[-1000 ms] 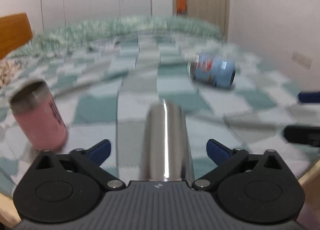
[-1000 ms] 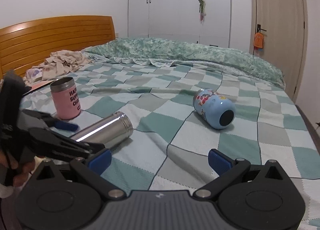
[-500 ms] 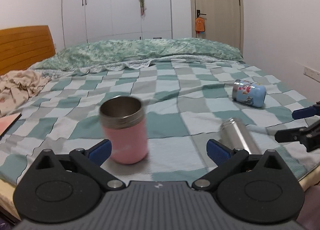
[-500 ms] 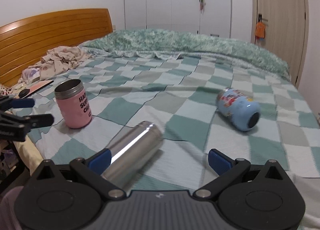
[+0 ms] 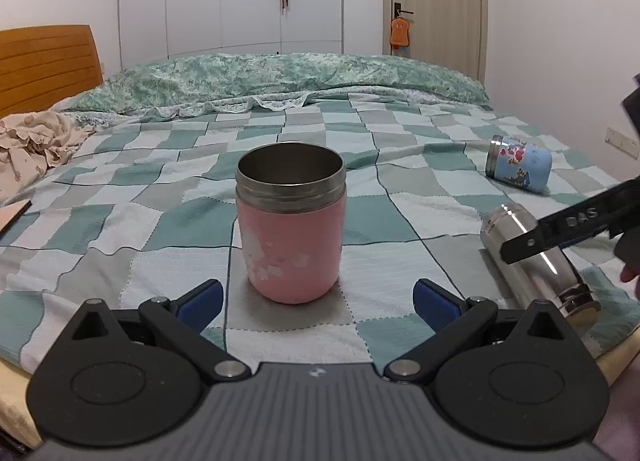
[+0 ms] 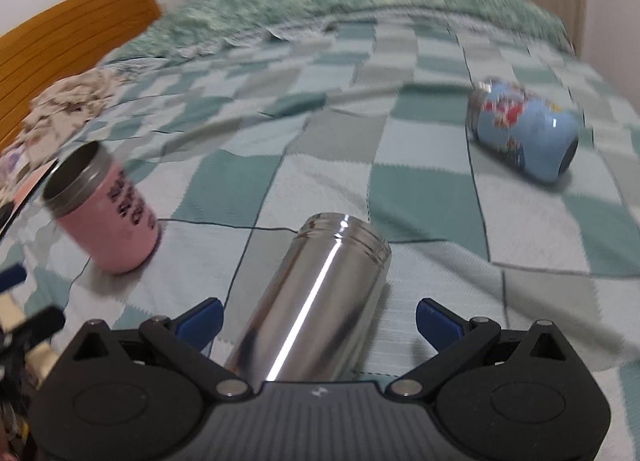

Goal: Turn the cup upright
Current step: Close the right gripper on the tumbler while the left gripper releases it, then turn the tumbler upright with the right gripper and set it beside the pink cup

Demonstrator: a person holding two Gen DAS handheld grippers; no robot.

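Right gripper [image 6: 319, 315] now straddles lying steel cup [image 6: 316, 297], jaws wide.

The upright cup [image 5: 291, 227] is pink with pale blossom marks and a steel rim. The near cup [image 6: 316, 301] is plain polished silver. The far cup [image 6: 524, 133] is light blue with red cartoon prints. The bed [image 5: 160, 229] wears teal, grey and white checks.

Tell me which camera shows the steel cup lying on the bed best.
The right wrist view: the steel cup lies centred between its open tongs, filling the foreground. The left wrist view shows it small at the right edge, partly hidden.
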